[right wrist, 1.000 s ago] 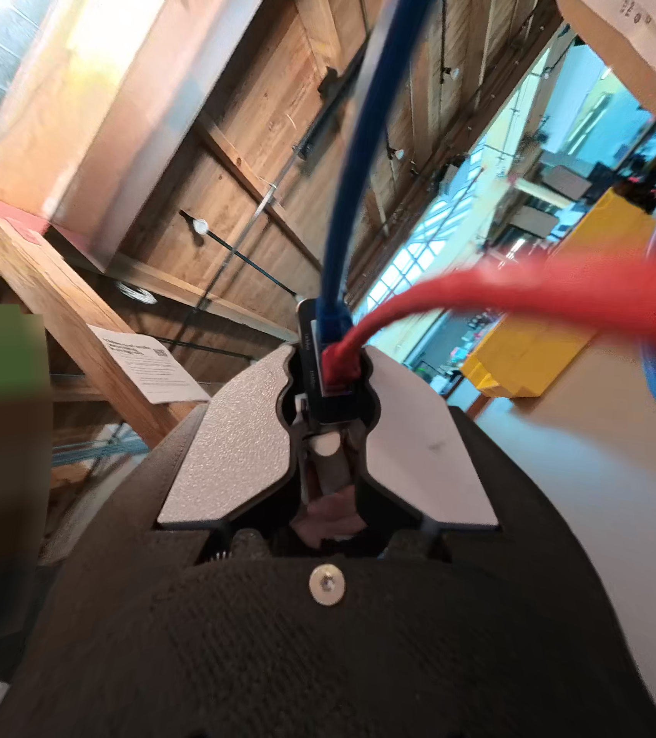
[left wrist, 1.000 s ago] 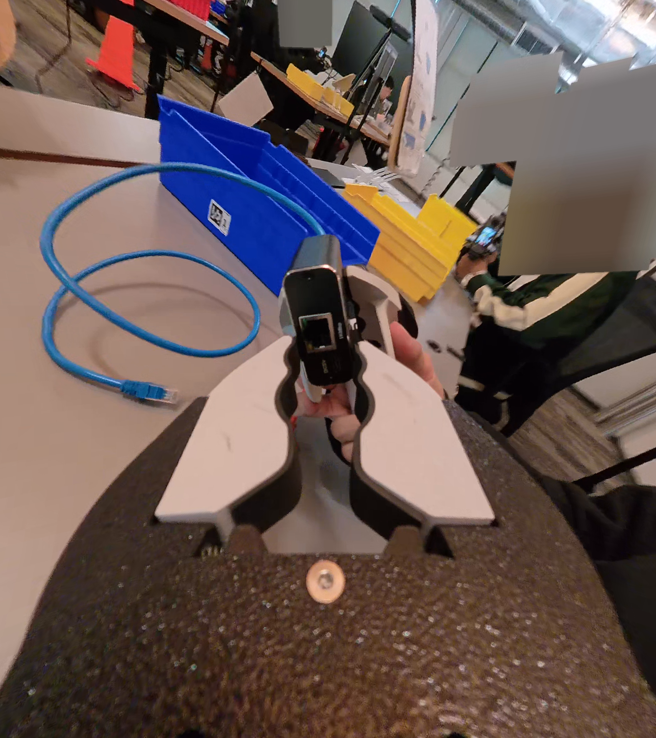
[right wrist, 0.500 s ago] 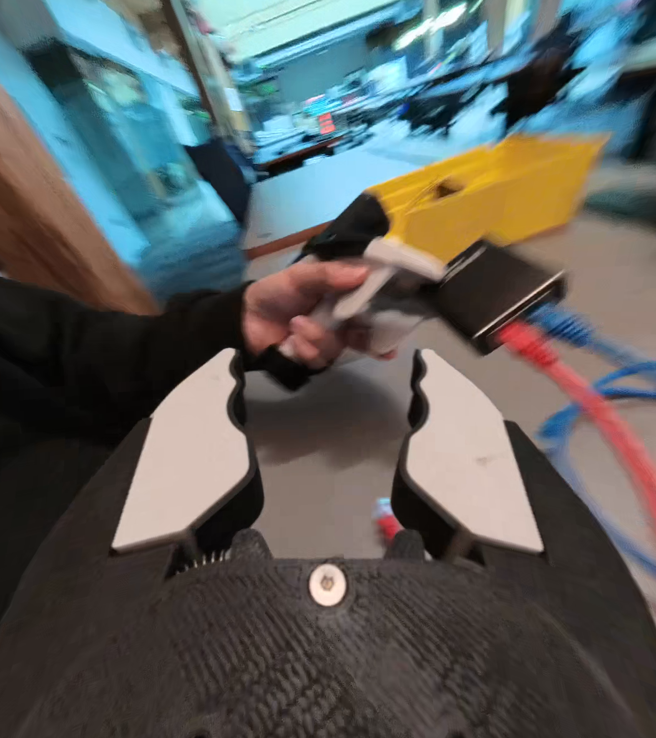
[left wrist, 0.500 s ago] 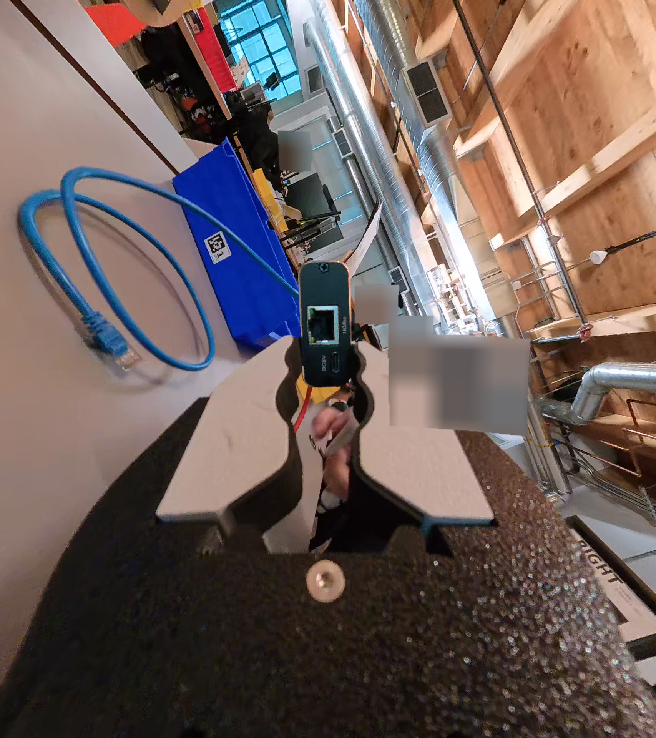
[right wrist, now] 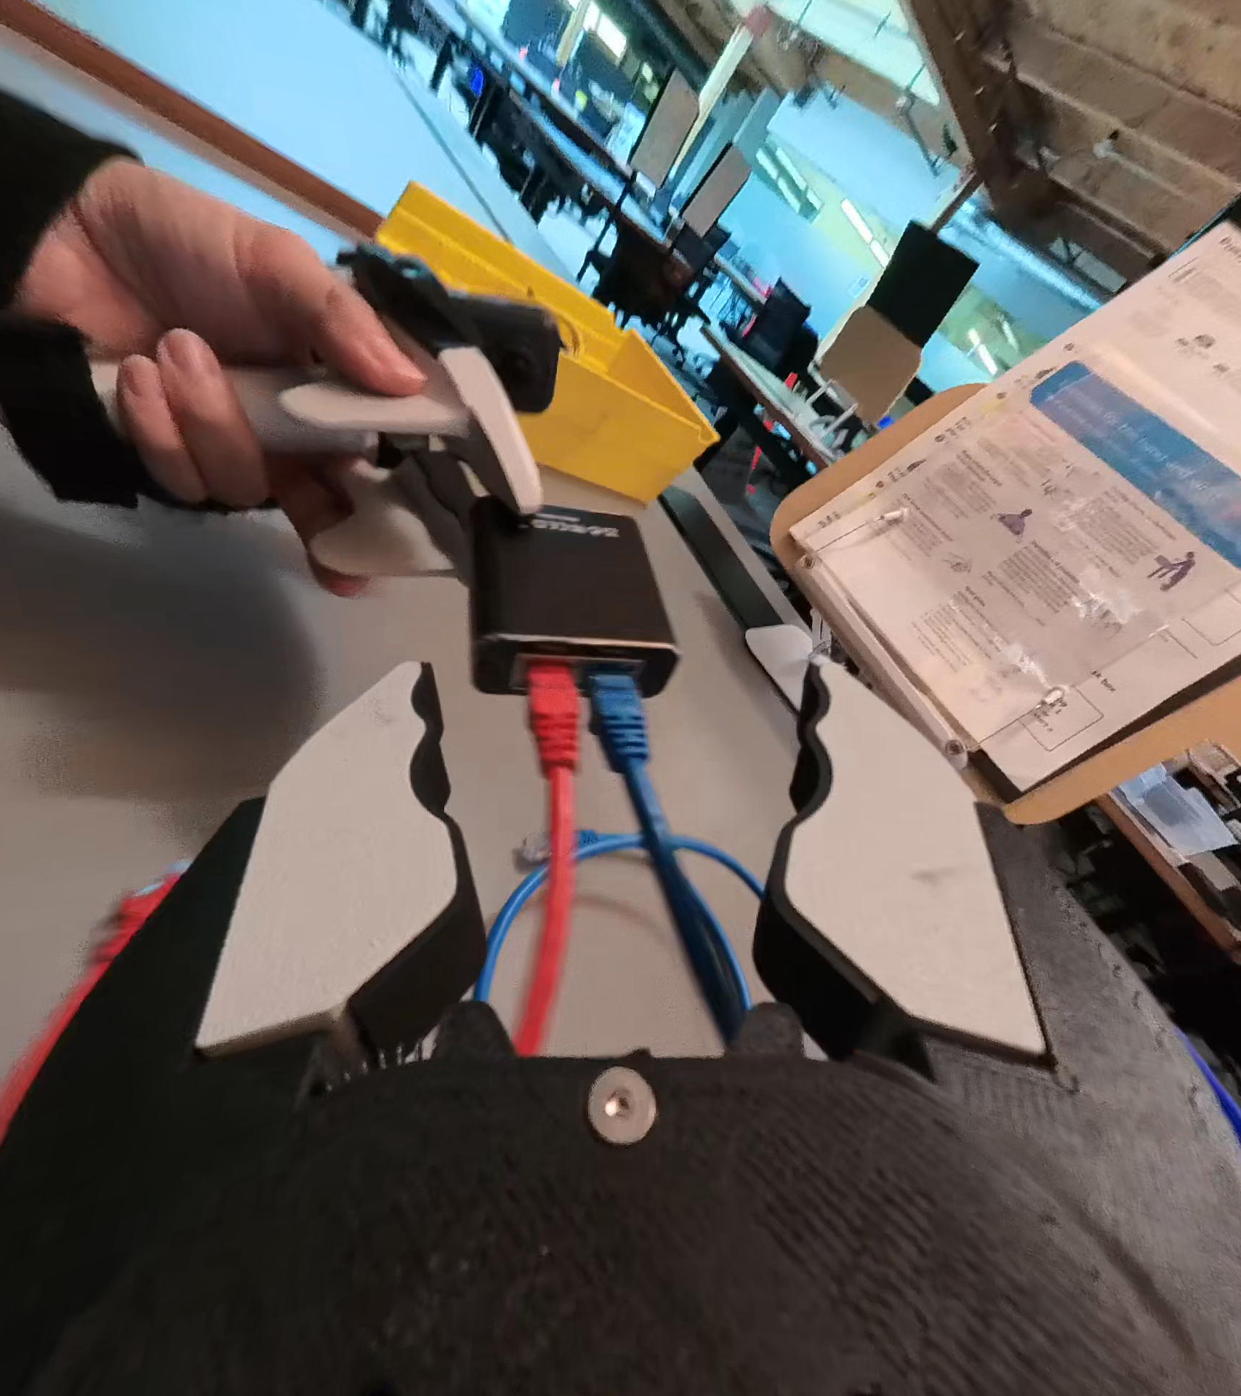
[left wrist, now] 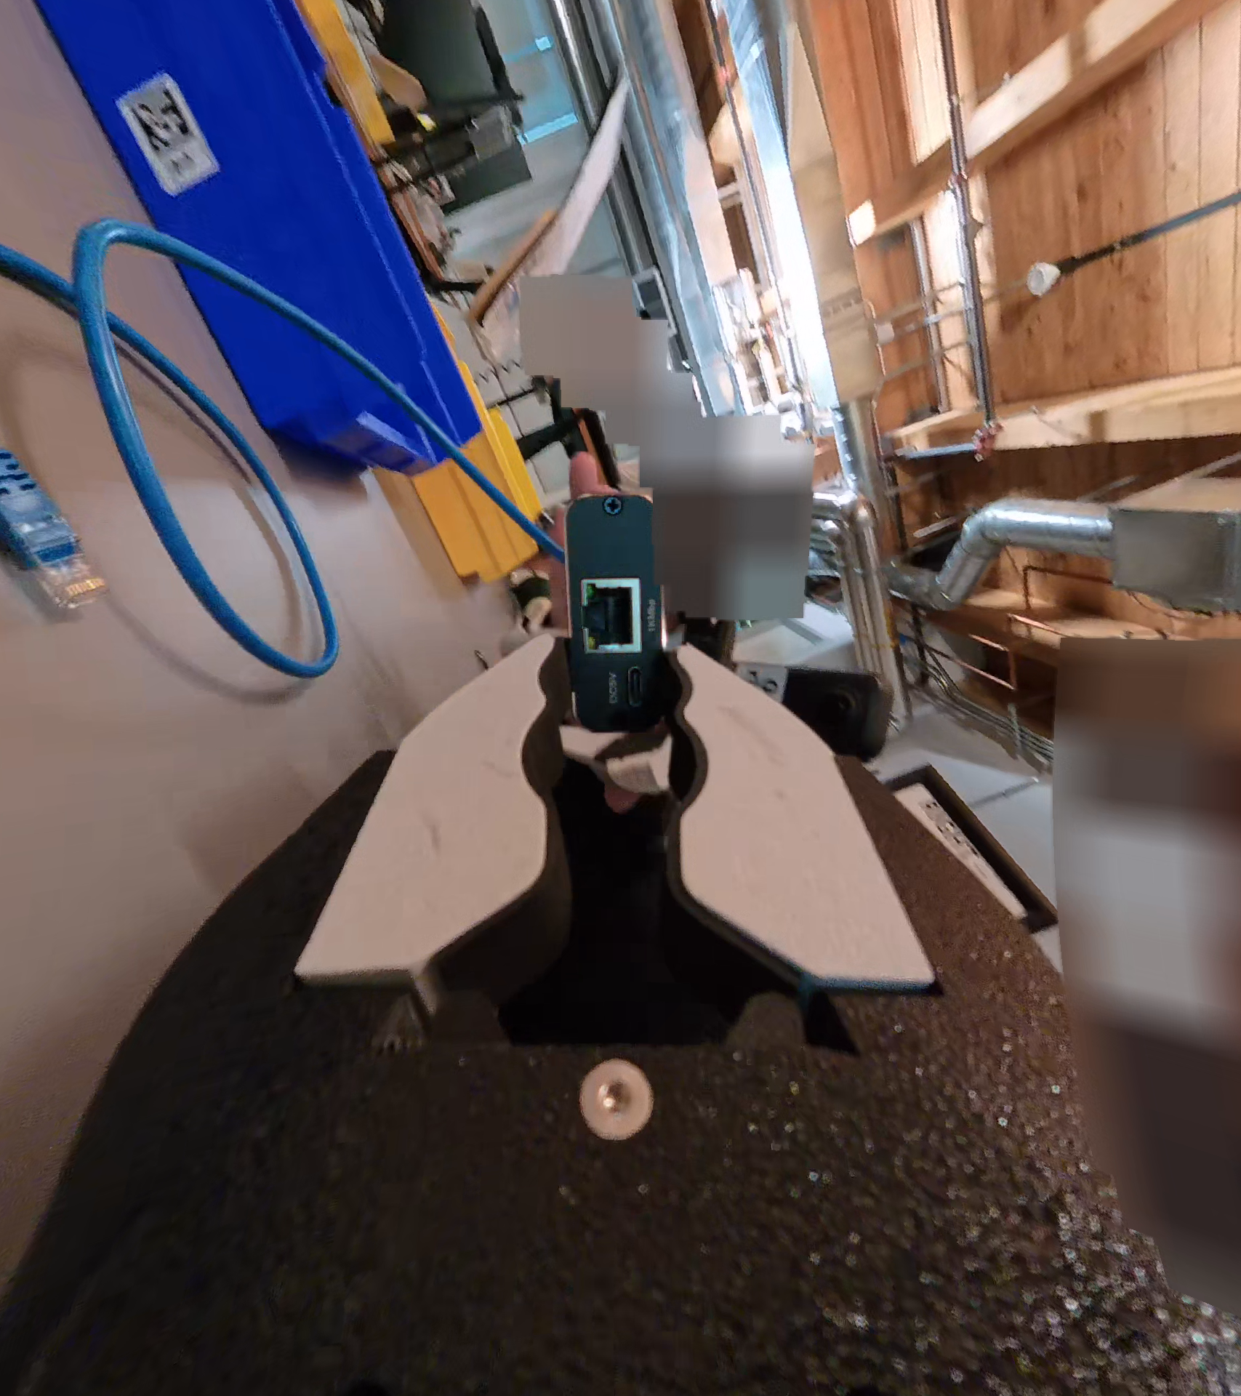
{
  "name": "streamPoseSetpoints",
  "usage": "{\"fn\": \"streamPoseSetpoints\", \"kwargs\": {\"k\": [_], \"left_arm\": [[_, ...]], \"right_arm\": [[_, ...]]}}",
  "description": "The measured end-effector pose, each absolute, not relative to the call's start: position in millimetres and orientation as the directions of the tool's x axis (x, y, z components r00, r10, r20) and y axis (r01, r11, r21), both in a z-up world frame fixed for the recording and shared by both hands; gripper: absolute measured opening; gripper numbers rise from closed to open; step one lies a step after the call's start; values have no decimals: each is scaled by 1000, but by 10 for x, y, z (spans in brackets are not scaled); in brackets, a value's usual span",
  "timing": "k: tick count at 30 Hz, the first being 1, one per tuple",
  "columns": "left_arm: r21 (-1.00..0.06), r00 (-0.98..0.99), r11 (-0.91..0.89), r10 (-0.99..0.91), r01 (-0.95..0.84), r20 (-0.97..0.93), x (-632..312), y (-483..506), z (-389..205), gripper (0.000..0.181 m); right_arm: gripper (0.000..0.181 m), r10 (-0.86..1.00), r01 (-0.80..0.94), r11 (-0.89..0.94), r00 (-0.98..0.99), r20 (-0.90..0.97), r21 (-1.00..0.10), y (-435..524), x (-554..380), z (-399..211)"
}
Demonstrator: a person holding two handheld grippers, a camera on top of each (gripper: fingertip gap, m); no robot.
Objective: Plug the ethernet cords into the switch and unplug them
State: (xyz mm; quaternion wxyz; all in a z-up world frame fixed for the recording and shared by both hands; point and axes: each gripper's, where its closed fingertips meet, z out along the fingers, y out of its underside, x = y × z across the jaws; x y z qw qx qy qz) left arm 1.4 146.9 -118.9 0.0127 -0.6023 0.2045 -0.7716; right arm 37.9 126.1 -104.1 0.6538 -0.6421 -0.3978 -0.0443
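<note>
My left gripper (left wrist: 611,684) is shut on a small black switch (left wrist: 613,604), held up above the table; the end facing me has one empty port. In the right wrist view the same switch (right wrist: 572,597) shows from its other end, with a red cord (right wrist: 555,763) and a blue cord (right wrist: 628,748) plugged in side by side. My right gripper (right wrist: 613,725) is open, with both cords running between its fingers, just short of the switch. The blue cord's free plug (left wrist: 35,536) lies on the table beside its loop (left wrist: 224,483).
A blue bin (left wrist: 254,227) and yellow bins (left wrist: 473,514) stand on the grey table (left wrist: 73,793). A person's hand (right wrist: 209,317) holds the left gripper. A board with printed sheets (right wrist: 1070,544) stands at the right of the right wrist view.
My right gripper has let go of the switch, opened and drawn back behind the plugged cords. My left gripper has kept the switch and tilted upward with it.
</note>
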Motion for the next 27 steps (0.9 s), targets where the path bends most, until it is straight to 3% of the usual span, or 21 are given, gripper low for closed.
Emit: {"fn": "streamPoseSetpoints", "kwargs": {"k": [6, 12, 22, 27], "left_arm": [[-331, -365, -897, -214, -294, 906, -45, 1312, -1145, 23], [-293, -381, -901, -161, -321, 910, -68, 1322, -1193, 23], [-279, -373, -905, -150, -322, 916, -81, 1283, -1161, 23], [-294, -342, -911, -189, -288, 920, -82, 1347, -1231, 23]], "right_arm": [[87, 564, 456, 200, 670, 482, -867, 1186, 256, -1097], [63, 604, 388, 201, 674, 426, -899, 1280, 135, -1219], [62, 640, 192, 310, 682, 354, -931, 1261, 32, -1101], [62, 637, 213, 262, 694, 334, -941, 1355, 31, -1252]]}}
